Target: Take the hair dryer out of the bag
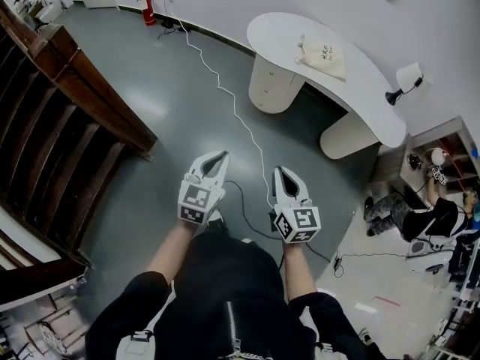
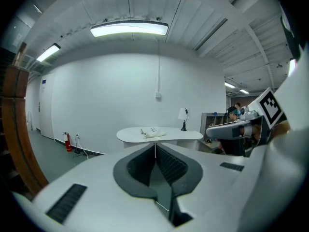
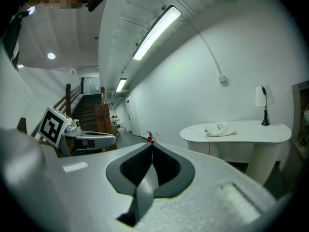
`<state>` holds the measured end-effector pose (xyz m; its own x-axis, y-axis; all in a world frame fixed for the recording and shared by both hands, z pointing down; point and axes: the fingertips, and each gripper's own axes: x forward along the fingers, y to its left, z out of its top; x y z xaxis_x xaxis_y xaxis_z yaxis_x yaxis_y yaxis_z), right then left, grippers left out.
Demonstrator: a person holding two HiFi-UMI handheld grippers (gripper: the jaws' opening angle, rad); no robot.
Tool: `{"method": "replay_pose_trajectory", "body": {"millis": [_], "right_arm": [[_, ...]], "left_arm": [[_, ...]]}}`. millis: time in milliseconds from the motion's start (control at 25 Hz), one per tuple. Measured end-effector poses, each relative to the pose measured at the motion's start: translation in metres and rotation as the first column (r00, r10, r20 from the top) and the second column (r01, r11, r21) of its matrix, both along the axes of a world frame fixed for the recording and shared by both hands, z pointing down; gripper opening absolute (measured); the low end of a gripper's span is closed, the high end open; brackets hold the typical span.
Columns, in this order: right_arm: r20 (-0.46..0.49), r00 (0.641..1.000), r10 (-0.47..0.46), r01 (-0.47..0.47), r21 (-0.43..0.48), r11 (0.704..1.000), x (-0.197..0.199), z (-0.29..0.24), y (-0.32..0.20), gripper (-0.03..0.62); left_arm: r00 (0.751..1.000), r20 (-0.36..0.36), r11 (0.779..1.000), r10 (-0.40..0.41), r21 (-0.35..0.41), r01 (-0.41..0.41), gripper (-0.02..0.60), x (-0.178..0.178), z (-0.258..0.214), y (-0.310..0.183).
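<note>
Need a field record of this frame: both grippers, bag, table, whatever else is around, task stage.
left gripper: shut, empty, held over the floor
right gripper: shut, empty, beside the left one
bag: pale cloth, lying on the table, apart from both grippers
table: white, curved, by the wall
lamp: at the table's right end
cable: white, across the floor from the wall
fire extinguisher: red, at the wall
hair dryer: not visible
stage: bag not yet touched
</note>
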<state>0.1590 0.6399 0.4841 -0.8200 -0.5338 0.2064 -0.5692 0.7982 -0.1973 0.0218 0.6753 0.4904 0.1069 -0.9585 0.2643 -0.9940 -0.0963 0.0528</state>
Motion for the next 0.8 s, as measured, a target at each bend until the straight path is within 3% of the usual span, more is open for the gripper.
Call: {"method": "replay_pose_trajectory", "body": {"millis": [360, 800], "right_arm": [[-0.003, 0.999, 0.046, -0.046, 0.0, 0.999, -0.046, 0.001, -0.011, 0.005], [-0.01, 0.995, 0.095, -0.095, -0.013, 0.995, -0.051, 0.008, -0.05, 0.005]], "left_arm": [[0.999, -0.003, 0.999, 0.044, -0.005, -0.044, 0.017, -0.046, 0.006, -0.016], [0.998, -0.02, 0.998, 0.066, -0.008, -0.067, 0.017, -0.061, 0.013, -0.064]]}}
